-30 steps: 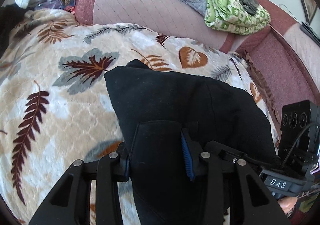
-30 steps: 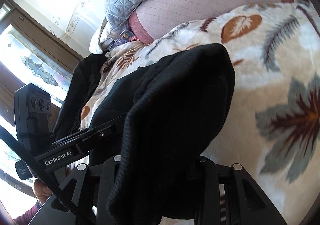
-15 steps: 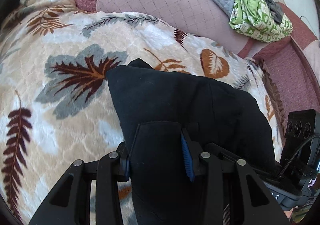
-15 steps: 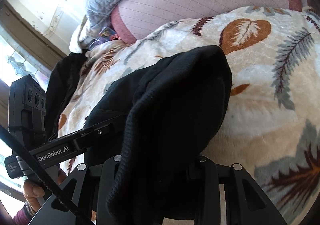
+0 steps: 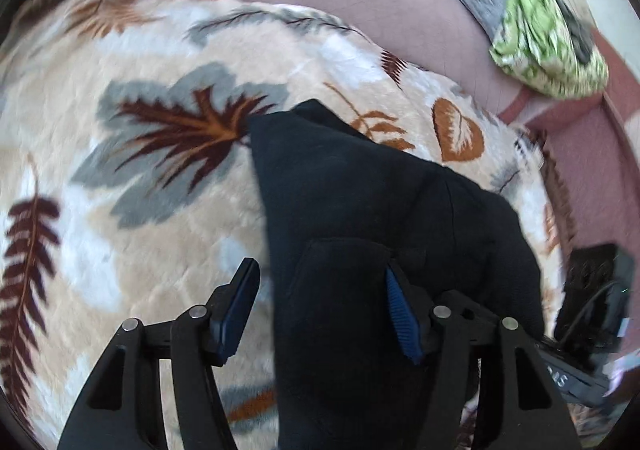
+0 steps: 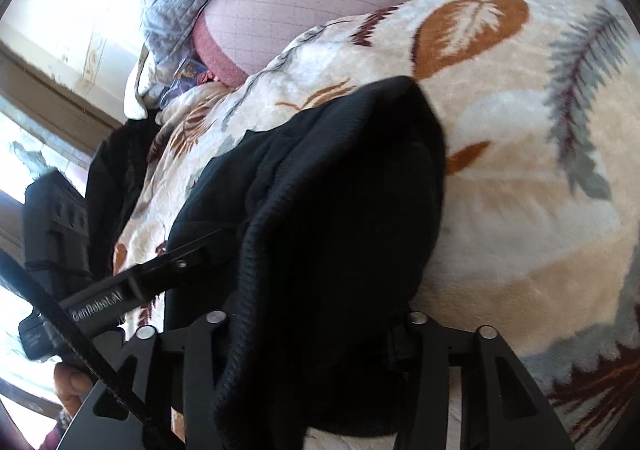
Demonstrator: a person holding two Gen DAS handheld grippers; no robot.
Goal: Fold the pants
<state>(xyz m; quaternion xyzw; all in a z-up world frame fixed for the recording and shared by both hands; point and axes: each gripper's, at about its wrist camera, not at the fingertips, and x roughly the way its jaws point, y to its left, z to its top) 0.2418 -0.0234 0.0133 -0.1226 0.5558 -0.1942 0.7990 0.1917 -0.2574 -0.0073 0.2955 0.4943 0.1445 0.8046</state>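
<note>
Both hands dropped lower toward the leaf-print blanket [image 5: 140,234] and the clamps let go. Left tool [image 5: 320,302] is opening, one pad clear of the black pants [image 5: 360,210] lying folded on the blanket. Right tool [image 6: 316,334] is opening too, though cloth hides its pads. I'd back straight out so nothing drags.

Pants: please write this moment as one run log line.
pants: folded on blanket | left gripper: opening, releasing | right gripper: opening

Left gripper [image 5: 320,310] opening, pants [image 5: 372,218] between
</note>
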